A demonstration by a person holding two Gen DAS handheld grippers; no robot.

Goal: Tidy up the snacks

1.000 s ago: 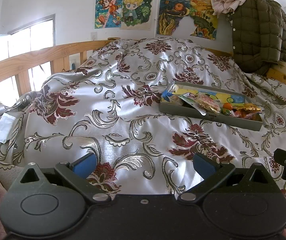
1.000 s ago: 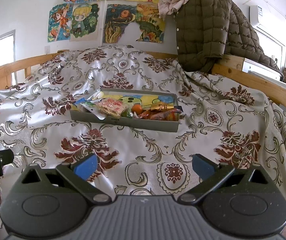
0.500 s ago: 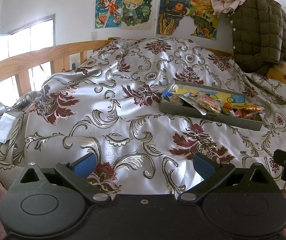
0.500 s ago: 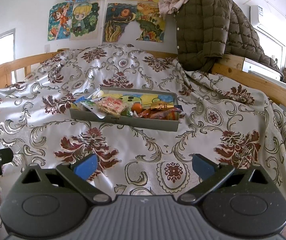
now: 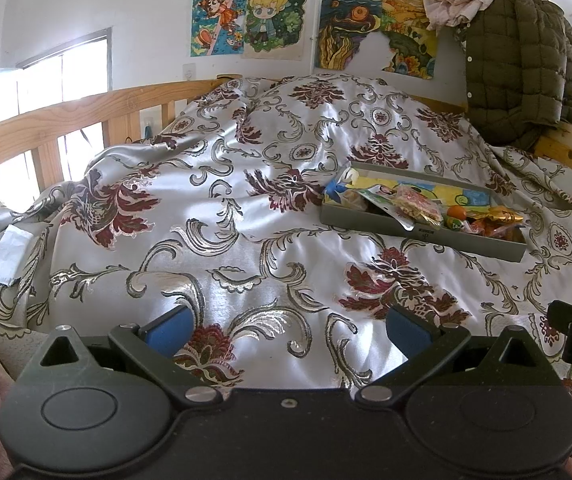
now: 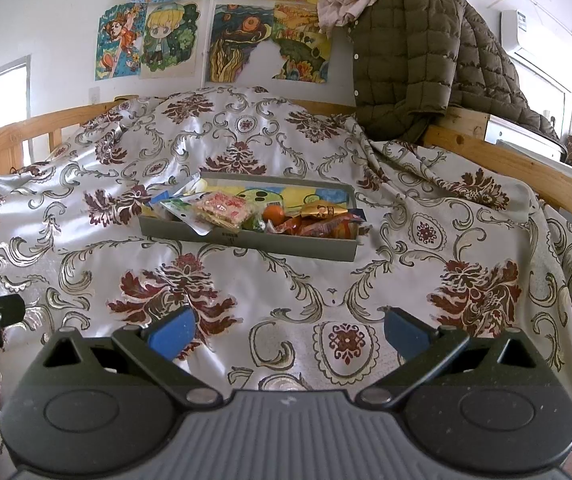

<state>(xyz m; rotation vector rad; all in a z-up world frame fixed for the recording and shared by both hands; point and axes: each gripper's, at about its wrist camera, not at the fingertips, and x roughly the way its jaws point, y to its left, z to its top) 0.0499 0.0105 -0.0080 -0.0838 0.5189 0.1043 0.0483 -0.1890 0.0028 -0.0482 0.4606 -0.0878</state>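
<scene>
A shallow grey tray [image 6: 306, 246] sits on the bed cover, holding several snacks: a clear pink-speckled packet [image 6: 222, 208], an orange ball [image 6: 275, 214], a gold wrapper [image 6: 324, 210] and red-orange wrappers. The tray also shows in the left wrist view [image 5: 482, 242], to the right. My left gripper [image 5: 288, 326] is open and empty, low over the cover, well short and left of the tray. My right gripper [image 6: 288, 326] is open and empty, directly in front of the tray but apart from it.
A silver floral bed cover [image 6: 326, 292] spreads over the bed. Wooden rails [image 5: 66, 116] run along the left and right [image 6: 526, 164]. An olive quilted jacket [image 6: 414, 60] hangs at the back right. Drawings hang on the wall. A white paper [image 5: 8, 254] lies at left.
</scene>
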